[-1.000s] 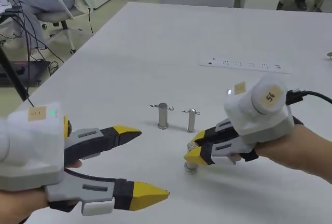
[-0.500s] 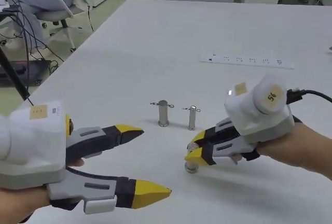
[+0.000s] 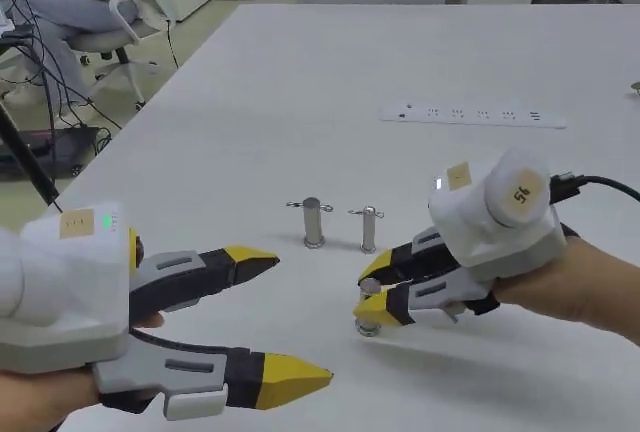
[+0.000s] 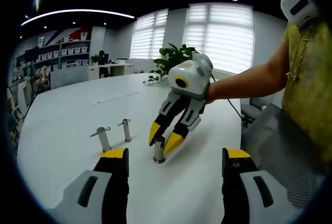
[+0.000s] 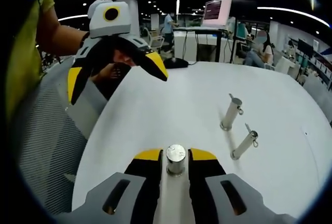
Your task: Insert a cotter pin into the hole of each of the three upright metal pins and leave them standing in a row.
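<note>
At the left of the head view, the left gripper [image 3: 300, 319] hovers above the white counter [image 3: 300, 82]. Its yellow-tipped jaws are spread wide with nothing between them.

Ahead of it, mid-counter, two metal pins stand upright side by side, apart from each other. The thicker pin [image 3: 314, 224] is left of the thinner pin [image 3: 368, 229]. Each has a cotter pin [image 3: 296, 205] crossing it just under the head, and the cotter's long axis lies level.

The third pin [image 3: 369, 324] stands nearer the person, in front of the thinner one. Its long axis is vertical and its foot is on the counter. The right gripper [image 3: 365, 294] has its jaws drawn narrow onto the pin's upper shaft, and it reaches in from the right.

The right gripper view looks down on this pin's round flat top, squeezed between the two jaw tips. The head view half hides that top. The left gripper view shows the pin's side, with the shaft and flared foot sitting on the counter and the right gripper slanting down onto it. Far back on the right lies a white power strip [image 3: 470, 115].

Compared with a second ago, the right gripper still clamps the third pin in the same spot, the left gripper stays wide, and the two finished pins have not moved.
</note>
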A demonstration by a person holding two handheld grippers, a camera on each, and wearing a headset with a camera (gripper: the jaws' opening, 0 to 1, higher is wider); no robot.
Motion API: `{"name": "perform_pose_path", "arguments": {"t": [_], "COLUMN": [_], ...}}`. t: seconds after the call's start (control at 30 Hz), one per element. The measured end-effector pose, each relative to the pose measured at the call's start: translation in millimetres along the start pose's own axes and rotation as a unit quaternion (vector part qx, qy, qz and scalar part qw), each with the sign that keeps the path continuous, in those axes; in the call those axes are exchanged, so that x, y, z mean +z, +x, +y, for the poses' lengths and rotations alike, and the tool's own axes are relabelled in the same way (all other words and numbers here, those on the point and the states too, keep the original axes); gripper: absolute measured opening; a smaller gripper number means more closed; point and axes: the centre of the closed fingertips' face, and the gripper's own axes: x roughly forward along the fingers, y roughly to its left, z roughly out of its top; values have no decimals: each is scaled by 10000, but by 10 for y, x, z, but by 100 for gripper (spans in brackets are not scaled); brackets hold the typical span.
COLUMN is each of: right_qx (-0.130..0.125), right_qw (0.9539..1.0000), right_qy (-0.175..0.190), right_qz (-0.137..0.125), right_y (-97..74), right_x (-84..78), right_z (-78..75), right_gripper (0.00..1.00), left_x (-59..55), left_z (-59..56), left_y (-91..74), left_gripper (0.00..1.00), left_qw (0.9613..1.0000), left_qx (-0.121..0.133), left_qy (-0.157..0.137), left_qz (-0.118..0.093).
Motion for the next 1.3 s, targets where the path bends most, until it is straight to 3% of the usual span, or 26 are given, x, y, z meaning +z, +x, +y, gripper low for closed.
{"name": "perform_pose_path", "arguments": {"t": [0.23, 0.97, 1.3], "right_qx": [-119, -435, -555], "right_qw": [9996, 9982, 9975], "right_qy": [249, 406, 430], "right_qz": [-64, -121, -82], "right_y": [19, 25, -72], "right_x": [-50, -76, -121], "right_z": [9, -74, -171], "right_gripper": [21, 21, 20], "left_x": [26, 39, 44], "left_z": [-21, -46, -42], "left_y": [20, 29, 44], "left_gripper": [72, 71, 71], "left_qw": [10000, 9999, 9999], "left_qx": [-40, -82, -83], "left_qy": [38, 90, 94], "left_qz": [31, 32, 30]}}
